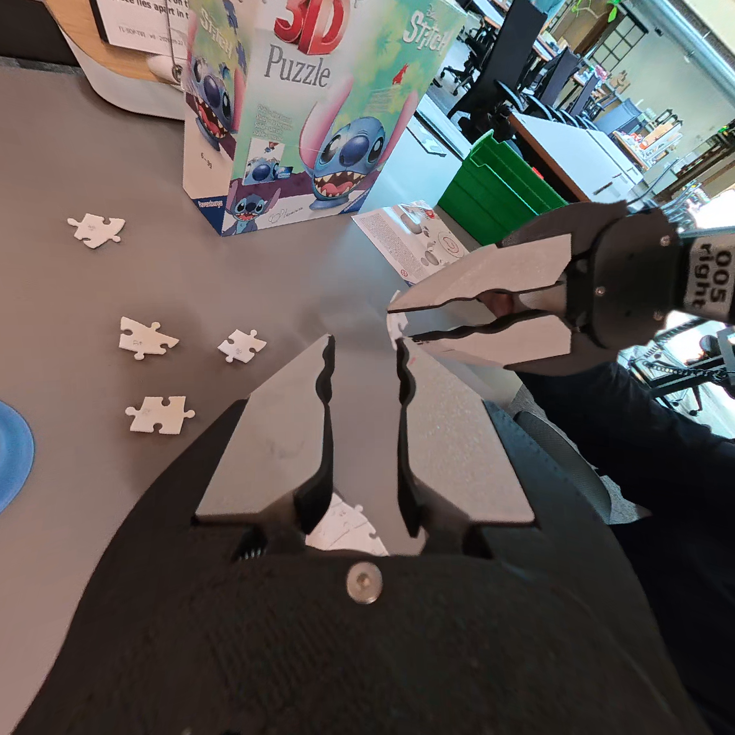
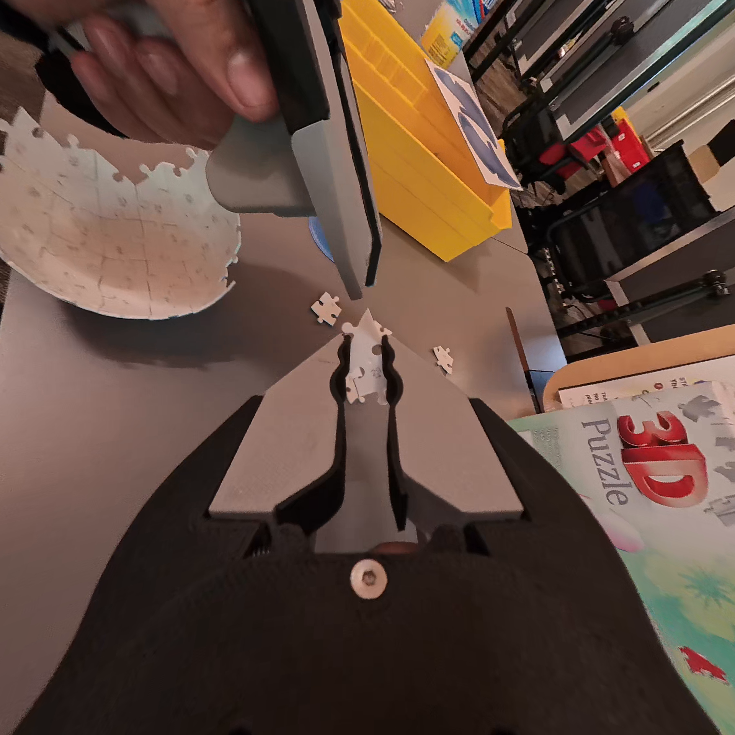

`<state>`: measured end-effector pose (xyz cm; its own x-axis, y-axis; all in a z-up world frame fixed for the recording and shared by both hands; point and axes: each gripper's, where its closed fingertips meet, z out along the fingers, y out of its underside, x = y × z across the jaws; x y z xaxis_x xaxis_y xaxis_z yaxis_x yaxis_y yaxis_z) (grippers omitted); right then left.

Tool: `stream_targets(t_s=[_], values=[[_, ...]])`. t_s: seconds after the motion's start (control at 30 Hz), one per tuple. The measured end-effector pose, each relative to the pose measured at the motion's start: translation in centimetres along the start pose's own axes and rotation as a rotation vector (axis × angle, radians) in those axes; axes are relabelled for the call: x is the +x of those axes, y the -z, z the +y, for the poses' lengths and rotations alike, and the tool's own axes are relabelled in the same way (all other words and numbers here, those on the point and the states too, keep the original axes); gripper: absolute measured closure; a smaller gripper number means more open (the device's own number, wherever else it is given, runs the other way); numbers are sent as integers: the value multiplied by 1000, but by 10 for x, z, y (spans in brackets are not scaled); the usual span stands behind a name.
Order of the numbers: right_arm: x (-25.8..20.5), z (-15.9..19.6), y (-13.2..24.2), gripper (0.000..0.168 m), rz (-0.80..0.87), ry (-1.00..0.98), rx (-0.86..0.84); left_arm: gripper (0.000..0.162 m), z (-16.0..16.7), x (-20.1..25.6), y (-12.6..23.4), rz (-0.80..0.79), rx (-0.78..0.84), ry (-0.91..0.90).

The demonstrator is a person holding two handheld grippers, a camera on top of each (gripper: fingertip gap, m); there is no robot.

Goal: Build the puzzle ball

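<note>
My right claw (image 2: 365,338) is pinched down on a small cluster of joined white puzzle pieces (image 2: 368,364), which stands up between its tips and pokes out just past them. My left claw (image 1: 365,345) has its fingers parted with a clear gap and nothing between them; its right tip sits just beside the held pieces, where the right claw reaches in from the side. In the right wrist view the left claw comes down from above, tip just above the held pieces, with the person's hand (image 2: 167,75) gripping its handle. The half-built puzzle ball (image 2: 111,234), a white bowl-shaped shell with a jagged rim, rests on the grey tabletop (image 2: 159,417) off to the left of my right claw. Loose white pieces lie ahead and left of my left claw: one far (image 1: 96,230), three nearer (image 1: 146,337) (image 1: 241,345) (image 1: 160,413). The puzzle box (image 1: 302,131) stands beyond them, a printed leaflet (image 1: 409,246) to its right.
</note>
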<state>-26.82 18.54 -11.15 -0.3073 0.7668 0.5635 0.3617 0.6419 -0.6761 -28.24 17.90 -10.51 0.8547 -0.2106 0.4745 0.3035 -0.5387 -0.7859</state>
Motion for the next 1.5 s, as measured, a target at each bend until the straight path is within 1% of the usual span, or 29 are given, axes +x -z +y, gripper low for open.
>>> stream_targets(t_s=[0.2,0.27,0.3,0.33,0.47,0.6,0.73,0.8,0.9,0.93,0.97,1.07,1.17,1.23,1.3,1.5], values=[[-1,5,-1,156,36,26,-15,134,6,4,-15,24,-27,15],[-3,5,0,156,47,39,-20,144,3,5,-19,32,-17,12],[-3,5,0,156,56,42,-20,160,2,8,-20,50,-11,10],[-3,6,1,156,67,45,-22,162,1,9,-21,59,-7,11],[-7,11,-1,156,56,29,-26,162,6,9,-24,53,-41,-26],[-13,19,-3,156,7,-28,-11,162,9,12,-23,41,-116,-96],[-10,22,-5,157,9,-66,2,162,8,13,-23,21,-175,-137],[-7,23,-5,157,48,-38,-3,162,2,6,-21,-6,-147,-111],[-5,22,-2,157,94,2,1,162,1,-3,-19,14,-125,-16],[-5,21,-2,157,107,13,4,162,3,-4,-19,26,-124,9],[-4,20,-1,157,124,23,8,156,6,-5,-21,40,-129,31],[-2,16,1,157,153,39,30,152,15,2,-26,96,-146,70],[-3,16,2,157,161,46,34,150,14,12,-30,162,-131,105],[-4,18,3,157,171,54,34,152,14,13,-32,171,-135,110],[-4,18,5,157,181,51,41,161,14,12,-34,156,-138,98],[-4,17,11,157,182,18,82,161,11,22,-40,220,-124,134]])
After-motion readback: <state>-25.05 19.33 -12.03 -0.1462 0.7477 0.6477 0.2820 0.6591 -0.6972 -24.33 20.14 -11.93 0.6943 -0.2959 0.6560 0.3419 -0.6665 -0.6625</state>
